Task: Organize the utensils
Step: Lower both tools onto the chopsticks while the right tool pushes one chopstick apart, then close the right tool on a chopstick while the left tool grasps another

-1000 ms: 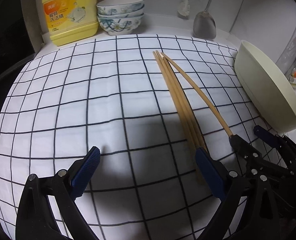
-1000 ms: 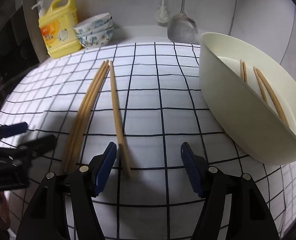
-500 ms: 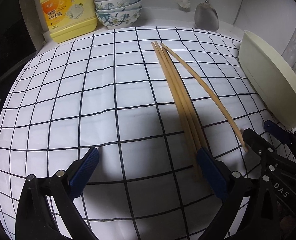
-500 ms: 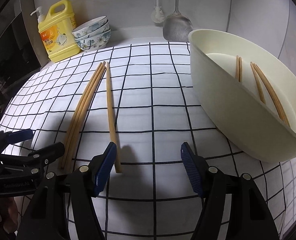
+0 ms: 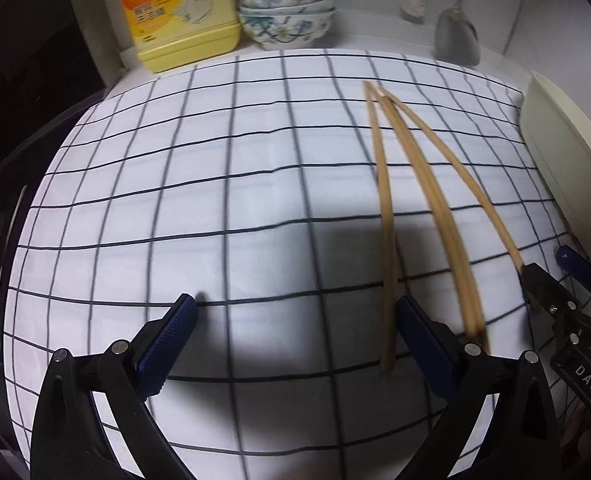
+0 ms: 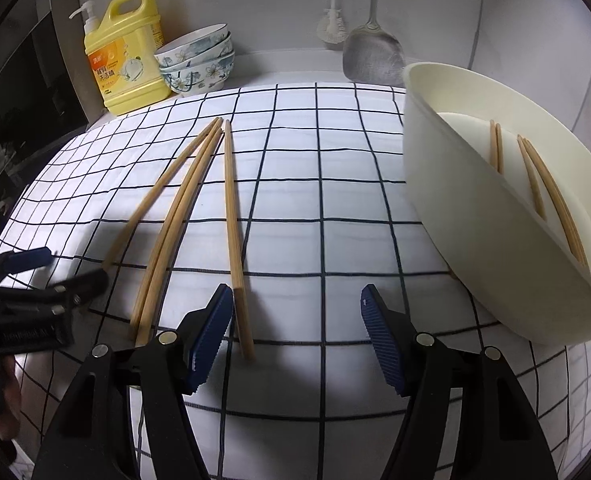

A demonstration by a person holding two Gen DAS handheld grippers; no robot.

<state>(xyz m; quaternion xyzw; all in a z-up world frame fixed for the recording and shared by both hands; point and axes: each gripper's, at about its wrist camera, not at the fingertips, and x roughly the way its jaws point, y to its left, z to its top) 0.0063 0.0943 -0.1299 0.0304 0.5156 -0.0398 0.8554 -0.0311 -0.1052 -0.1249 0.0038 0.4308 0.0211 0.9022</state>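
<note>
Several wooden chopsticks (image 6: 175,220) lie lengthwise on a white grid-patterned cloth (image 6: 315,208); they also show in the left wrist view (image 5: 423,200). One chopstick (image 5: 385,220) has fanned out leftward and its near end lies just inside my left gripper's right finger (image 5: 427,344). My left gripper (image 5: 295,344) is open and low over the cloth. My right gripper (image 6: 297,336) is open, with a single chopstick (image 6: 233,236) ending beside its left finger (image 6: 209,332). A cream tub (image 6: 475,232) at the right holds several chopsticks (image 6: 551,196).
A yellow detergent bottle (image 6: 125,64), stacked patterned bowls (image 6: 199,60), a hanging spatula (image 6: 371,56) and a brush (image 6: 333,28) stand along the back wall. A dark appliance edge (image 5: 11,128) borders the cloth on the left.
The left gripper has shifted right and forward into the bundle; one chopstick has been pushed apart from the others and now lies just inside its right finger. The right gripper has barely moved.
</note>
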